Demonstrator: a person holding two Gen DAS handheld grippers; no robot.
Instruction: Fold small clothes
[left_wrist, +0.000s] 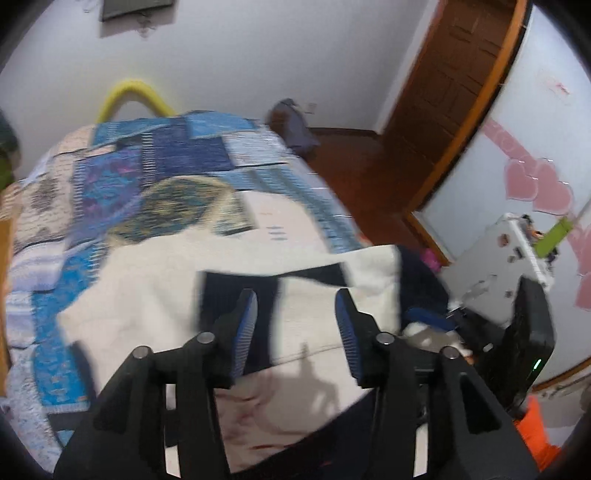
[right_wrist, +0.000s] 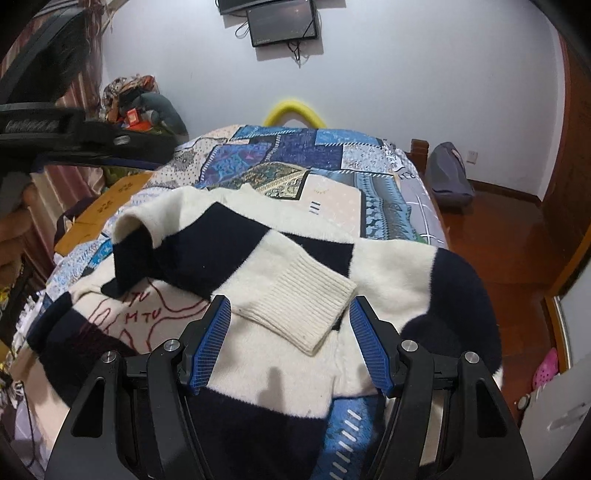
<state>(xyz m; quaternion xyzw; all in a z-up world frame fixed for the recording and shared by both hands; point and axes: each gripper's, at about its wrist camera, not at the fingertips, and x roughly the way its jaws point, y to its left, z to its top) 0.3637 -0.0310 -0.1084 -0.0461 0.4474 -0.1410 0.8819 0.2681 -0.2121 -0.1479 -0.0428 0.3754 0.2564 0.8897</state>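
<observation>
So the bed (right_wrist: 388, 206) fills the middle of both views, covered in a blue patchwork quilt (right_wrist: 295, 155) with a yellow curved rail (right_wrist: 291, 105) poking up at its far end. Behind it is a plain white wall (right_wrist: 406, 74) with a dark screen (right_wrist: 282, 22) mounted at the top center of the right wrist view. Reddish wood floor (right_wrist: 498, 229) runs down the right side, and a brown door (left_wrist: 454, 74) sits in the upper right of the left wrist view.

Spread across the near part of the bed is the sweater (right_wrist: 388, 273), cream with navy blocks and some red stitched lettering at the lower left of the right wrist view. In the left wrist view it's blurry (left_wrist: 155, 295) but takes up the center. One sleeve is folded over the body, and its ribbed cuff (right_wrist: 299, 306) lies just beyond the tips of the right gripper (right_wrist: 290, 308).

Right gripper jaws are spread wide, holding nothing, hovering over the cuff. Left gripper (left_wrist: 295, 302) is the same deal, jaws wide apart and empty above the sweater's cream and navy patches. Can't tell if either one actually touches the fabric.

A grey bag (right_wrist: 447, 177) leans by the wall at the right.
</observation>
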